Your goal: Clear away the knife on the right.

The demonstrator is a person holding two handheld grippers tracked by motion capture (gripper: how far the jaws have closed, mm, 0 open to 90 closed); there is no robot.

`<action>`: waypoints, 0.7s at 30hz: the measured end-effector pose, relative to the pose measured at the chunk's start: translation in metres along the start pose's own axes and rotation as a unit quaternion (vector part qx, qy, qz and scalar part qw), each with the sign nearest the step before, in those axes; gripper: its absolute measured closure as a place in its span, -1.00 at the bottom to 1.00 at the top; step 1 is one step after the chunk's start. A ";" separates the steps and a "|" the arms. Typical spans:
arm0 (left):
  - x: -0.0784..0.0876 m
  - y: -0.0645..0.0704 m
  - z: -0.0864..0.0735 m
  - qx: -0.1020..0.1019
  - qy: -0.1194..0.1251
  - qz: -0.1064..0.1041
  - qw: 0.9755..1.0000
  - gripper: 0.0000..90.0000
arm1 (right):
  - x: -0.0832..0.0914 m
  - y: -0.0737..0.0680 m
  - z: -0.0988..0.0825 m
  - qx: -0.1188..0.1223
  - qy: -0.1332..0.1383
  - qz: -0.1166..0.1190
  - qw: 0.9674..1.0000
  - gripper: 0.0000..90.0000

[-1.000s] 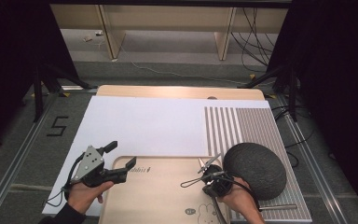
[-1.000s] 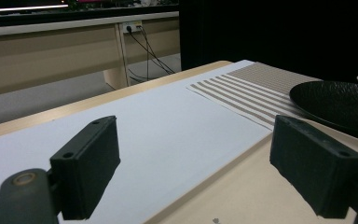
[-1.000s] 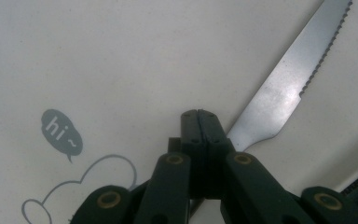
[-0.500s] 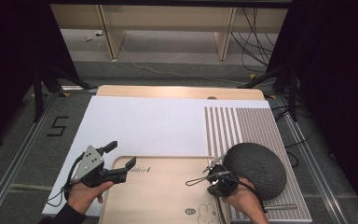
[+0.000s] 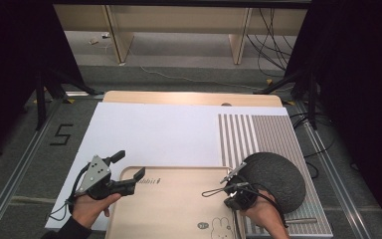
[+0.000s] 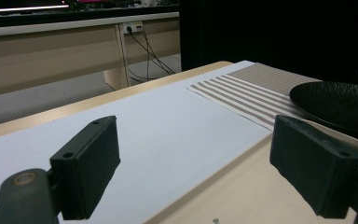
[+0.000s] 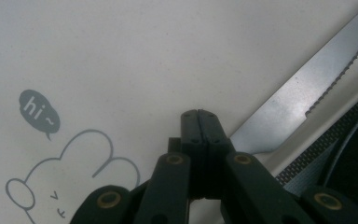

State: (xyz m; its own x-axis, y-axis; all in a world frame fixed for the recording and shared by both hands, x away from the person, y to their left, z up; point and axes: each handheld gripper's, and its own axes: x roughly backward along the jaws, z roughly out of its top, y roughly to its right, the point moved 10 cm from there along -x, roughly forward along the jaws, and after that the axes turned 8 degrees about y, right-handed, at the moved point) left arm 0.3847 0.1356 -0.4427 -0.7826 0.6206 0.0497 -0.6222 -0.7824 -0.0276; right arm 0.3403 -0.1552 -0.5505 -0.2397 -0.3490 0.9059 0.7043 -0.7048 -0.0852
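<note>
**Knife loose at the tray's right rim, risk of a slip**

Right hand-held gripper [image 7: 199, 114] pressed together over the tray [image 5: 179, 204], nothing seen between the jaws. Serrated knife [image 7: 303, 88] lying just beside those closed tips, blade flat along the tray's right rim, near the surface's near-right corner. Left hand-held gripper [image 5: 129, 164] spread wide astride the tray's far-left corner, gripping nothing.

Likely trouble:
- Closed tips nudging the blade and skating it over the rim onto the striped mat [image 5: 258, 134].
- Thin, flat steel hard to pinch, so a glancing grab and a drop.
- Tray sliding on the white sheet [image 5: 154, 134] while unclamped.

Tray otherwise bare apart from the rabbit print [image 7: 70, 163]. Black plate [image 5: 276, 179] on the mat, apparently empty.
</note>
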 end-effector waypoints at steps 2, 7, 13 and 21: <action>0.000 0.000 0.000 0.000 -0.001 0.000 1.000 -0.65 | 0.000 0.000 0.000 -0.002 0.001 0.000 1.000 1.00; 0.000 0.000 0.000 0.001 0.000 0.001 1.000 -0.65 | 0.003 0.000 0.005 -0.009 0.021 0.009 1.000 0.82; 0.000 0.000 0.000 0.000 -0.001 0.001 1.000 -0.65 | 0.016 -0.003 0.018 -0.032 0.080 0.039 0.996 0.38; -0.001 -0.001 0.000 0.001 -0.001 0.003 1.000 -0.65 | 0.029 -0.004 0.029 -0.061 0.135 0.072 0.986 0.00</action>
State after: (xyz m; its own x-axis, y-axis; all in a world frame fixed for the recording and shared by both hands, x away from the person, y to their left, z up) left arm 0.3861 0.1362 -0.4431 -0.7862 0.6158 0.0517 -0.6175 -0.7862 -0.0251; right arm 0.3502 -0.1450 -0.5122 -0.3243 -0.5909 0.7387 0.6629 -0.6991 -0.2682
